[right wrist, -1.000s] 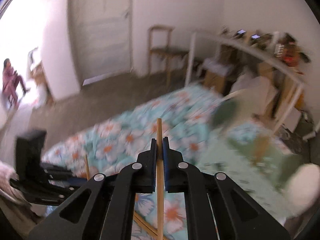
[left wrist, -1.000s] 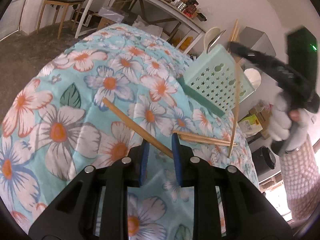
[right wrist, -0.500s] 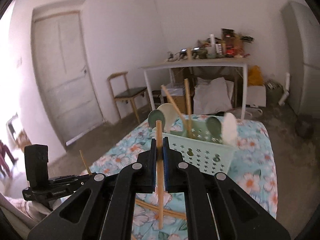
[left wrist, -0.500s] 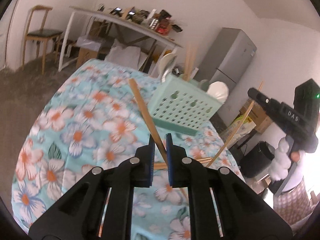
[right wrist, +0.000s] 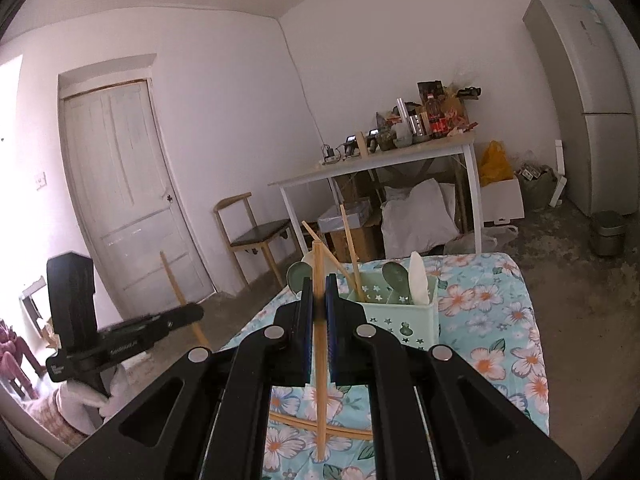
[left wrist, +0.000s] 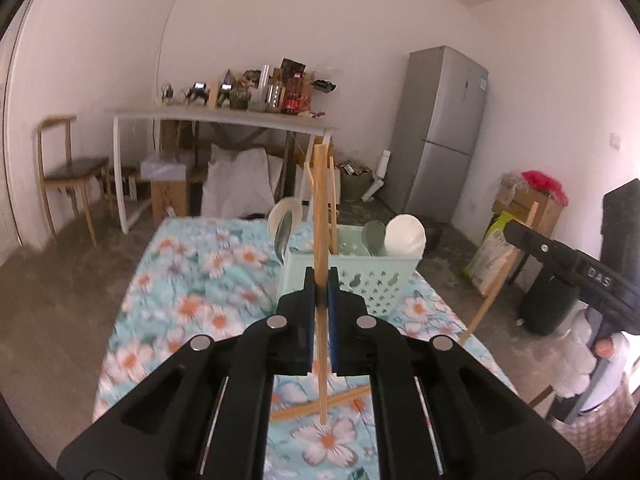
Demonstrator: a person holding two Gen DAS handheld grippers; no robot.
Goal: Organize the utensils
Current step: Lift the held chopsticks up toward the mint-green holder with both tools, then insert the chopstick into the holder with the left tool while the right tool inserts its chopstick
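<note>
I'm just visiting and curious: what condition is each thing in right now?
Left gripper: shut on a chopstick, held upright.
Right gripper: shut on another chopstick, upright.
Basket: standing on the flowered cloth, holding spoons and chopsticks.
Two chopsticks: lying flat on the cloth.
Door: closed.
</note>
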